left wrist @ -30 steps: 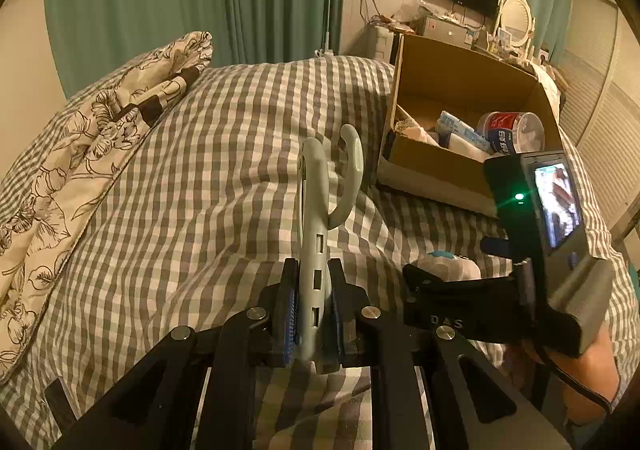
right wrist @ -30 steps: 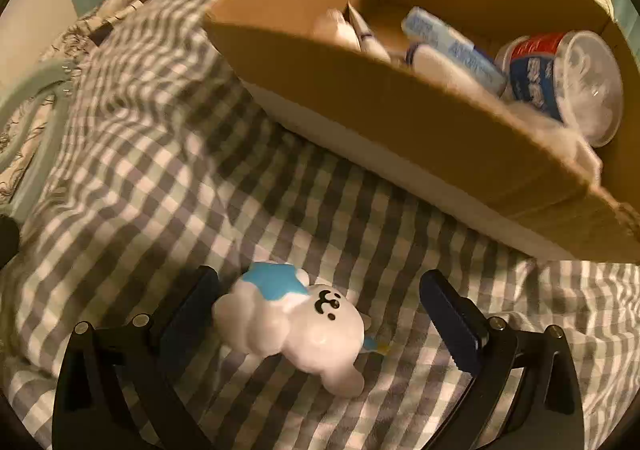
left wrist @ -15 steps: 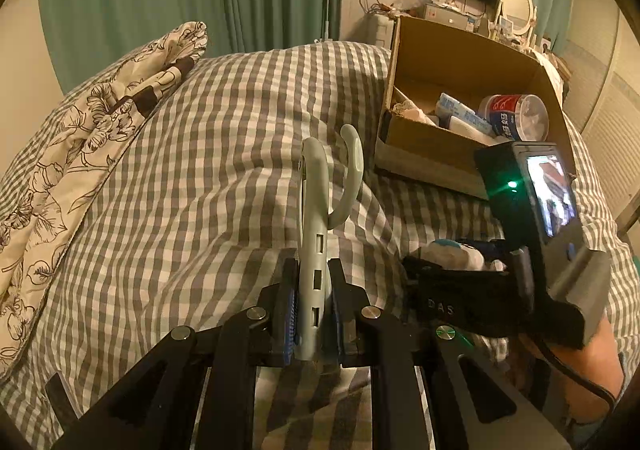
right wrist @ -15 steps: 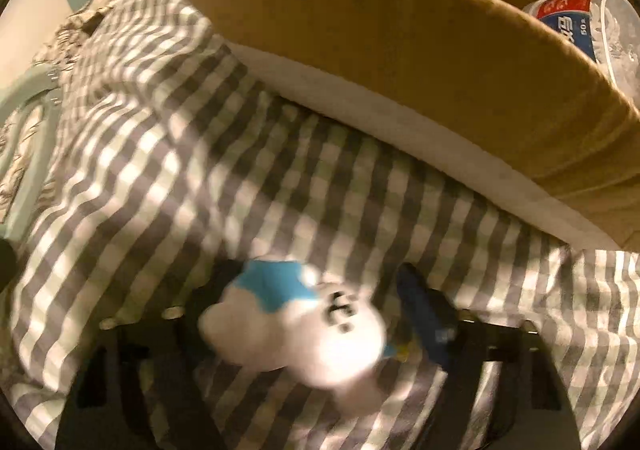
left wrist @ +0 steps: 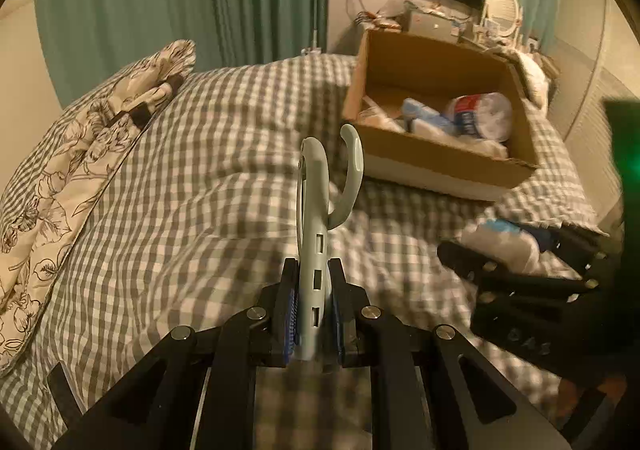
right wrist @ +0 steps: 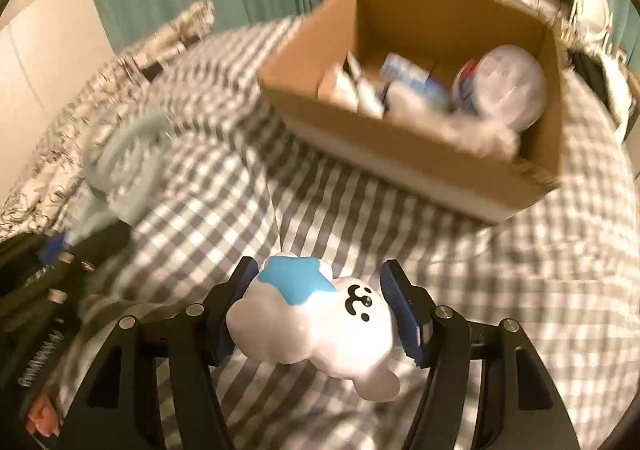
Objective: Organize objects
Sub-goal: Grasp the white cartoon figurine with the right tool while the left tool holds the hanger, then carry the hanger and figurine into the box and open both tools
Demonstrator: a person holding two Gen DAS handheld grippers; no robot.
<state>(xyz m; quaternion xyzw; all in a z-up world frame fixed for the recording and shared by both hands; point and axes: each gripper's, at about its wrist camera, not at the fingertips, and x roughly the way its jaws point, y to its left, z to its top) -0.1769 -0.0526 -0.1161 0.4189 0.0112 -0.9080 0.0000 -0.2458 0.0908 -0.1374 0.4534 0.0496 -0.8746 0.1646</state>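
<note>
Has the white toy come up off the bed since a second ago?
Yes. The right gripper is shut on the white toy, and the cardboard box, whose near wall loomed above it earlier, now sits lower with its inside visible: the toy went up.

— What is carrying everything?
— A bed (left wrist: 208, 186) in a grey-checked cover is lying under it all.
— What is sitting on it?
— An open box (left wrist: 444, 160) is resting toward the far right side, and a floral quilt (left wrist: 80, 154) is lying bunched along the left edge.
</note>
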